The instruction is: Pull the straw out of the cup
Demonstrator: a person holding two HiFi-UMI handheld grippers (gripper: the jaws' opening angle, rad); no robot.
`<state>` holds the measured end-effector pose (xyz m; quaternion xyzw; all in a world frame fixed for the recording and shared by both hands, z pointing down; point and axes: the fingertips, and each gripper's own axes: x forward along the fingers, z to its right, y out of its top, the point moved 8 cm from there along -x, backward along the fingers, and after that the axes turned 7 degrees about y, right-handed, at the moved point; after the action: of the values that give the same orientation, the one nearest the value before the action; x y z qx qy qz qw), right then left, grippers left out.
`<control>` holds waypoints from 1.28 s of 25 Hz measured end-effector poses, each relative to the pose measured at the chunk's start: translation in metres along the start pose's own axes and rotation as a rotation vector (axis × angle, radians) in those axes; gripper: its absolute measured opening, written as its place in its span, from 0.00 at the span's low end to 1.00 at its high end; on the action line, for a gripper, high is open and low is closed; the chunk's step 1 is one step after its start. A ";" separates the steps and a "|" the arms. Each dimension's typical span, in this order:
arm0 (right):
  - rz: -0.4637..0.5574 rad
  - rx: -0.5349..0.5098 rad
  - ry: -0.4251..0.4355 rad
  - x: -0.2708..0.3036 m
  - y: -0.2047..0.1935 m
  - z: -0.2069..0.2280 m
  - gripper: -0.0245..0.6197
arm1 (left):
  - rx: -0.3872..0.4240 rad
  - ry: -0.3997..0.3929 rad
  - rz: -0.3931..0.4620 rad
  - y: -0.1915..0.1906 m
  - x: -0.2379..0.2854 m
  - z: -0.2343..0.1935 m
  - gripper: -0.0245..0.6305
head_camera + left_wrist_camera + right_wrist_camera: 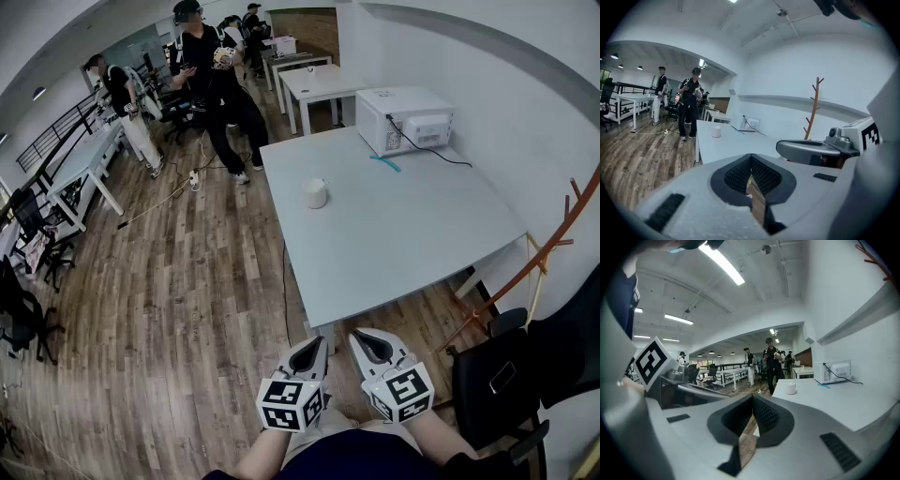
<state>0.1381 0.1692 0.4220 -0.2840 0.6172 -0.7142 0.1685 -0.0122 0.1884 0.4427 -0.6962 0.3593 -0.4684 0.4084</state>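
Observation:
A white cup [315, 193] stands on the grey table [394, 244], toward its far left side. No straw shows in the cup from here. A thin blue straw-like stick [384, 163] lies flat on the table in front of the microwave. Both grippers are held low, short of the table's near edge and far from the cup. My left gripper [322, 341] has its jaws together with nothing between them, and so does my right gripper [355, 336]. The cup appears small in the left gripper view [716, 132] and in the right gripper view [790, 388], beyond the closed jaws.
A white microwave [405, 119] with a black cable sits at the table's far right. A black chair [506, 375] and a wooden coat stand [525, 267] are to the right. Several people [220, 94] stand on the wood floor at the back, among other white tables [314, 82].

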 end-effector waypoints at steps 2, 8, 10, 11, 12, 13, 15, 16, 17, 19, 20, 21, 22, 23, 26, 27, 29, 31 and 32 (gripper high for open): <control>0.004 0.006 0.000 -0.008 -0.001 -0.002 0.08 | 0.012 0.003 0.003 0.000 -0.004 0.008 0.06; -0.004 -0.012 0.016 -0.025 -0.003 -0.011 0.08 | 0.013 -0.006 0.018 -0.004 -0.018 0.024 0.06; -0.003 -0.009 0.019 -0.027 -0.003 -0.012 0.08 | 0.015 0.000 0.020 -0.004 -0.021 0.025 0.06; -0.003 -0.008 0.022 -0.028 -0.003 -0.013 0.08 | 0.014 0.006 0.020 -0.005 -0.023 0.025 0.06; -0.002 -0.008 0.024 -0.030 -0.003 -0.015 0.08 | 0.012 0.012 0.020 -0.005 -0.025 0.024 0.06; -0.001 -0.009 0.026 -0.031 -0.003 -0.015 0.08 | 0.009 0.018 0.020 -0.006 -0.026 0.024 0.06; 0.001 -0.015 0.026 -0.034 -0.003 -0.016 0.08 | 0.006 0.028 0.023 -0.006 -0.029 0.024 0.06; 0.002 -0.018 0.025 -0.035 -0.003 -0.016 0.08 | 0.007 0.031 0.025 -0.006 -0.030 0.025 0.06; 0.003 -0.020 0.023 -0.036 -0.003 -0.016 0.08 | 0.008 0.032 0.028 -0.006 -0.030 0.026 0.06; 0.007 -0.022 0.018 -0.040 -0.004 -0.016 0.08 | 0.009 0.031 0.030 -0.007 -0.031 0.029 0.06; 0.014 -0.018 0.015 -0.042 -0.004 -0.015 0.08 | 0.009 0.030 0.031 -0.008 -0.031 0.031 0.06; 0.023 -0.010 0.012 -0.044 -0.005 -0.014 0.08 | 0.008 0.028 0.032 -0.009 -0.031 0.033 0.06; 0.032 0.002 0.010 -0.046 -0.006 -0.013 0.09 | 0.007 0.027 0.032 -0.010 -0.031 0.035 0.06; 0.038 0.011 0.008 -0.048 -0.006 -0.012 0.09 | 0.005 0.026 0.031 -0.012 -0.032 0.037 0.06; 0.036 0.018 0.003 -0.052 -0.007 -0.011 0.09 | -0.002 0.029 0.026 -0.014 -0.033 0.039 0.06; 0.036 0.020 0.003 -0.053 -0.008 -0.011 0.09 | -0.004 0.031 0.027 -0.014 -0.034 0.039 0.06; 0.041 0.027 0.008 -0.053 -0.009 -0.012 0.09 | -0.009 0.033 0.030 -0.015 -0.037 0.039 0.06; 0.042 0.033 0.017 -0.052 -0.009 -0.014 0.09 | -0.015 0.034 0.030 -0.017 -0.039 0.037 0.06; 0.040 0.036 0.023 -0.051 -0.009 -0.015 0.09 | -0.018 0.036 0.029 -0.017 -0.040 0.037 0.06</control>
<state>0.1701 0.2130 0.4197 -0.2602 0.6118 -0.7248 0.1807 0.0126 0.2395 0.4357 -0.6862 0.3807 -0.4715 0.4024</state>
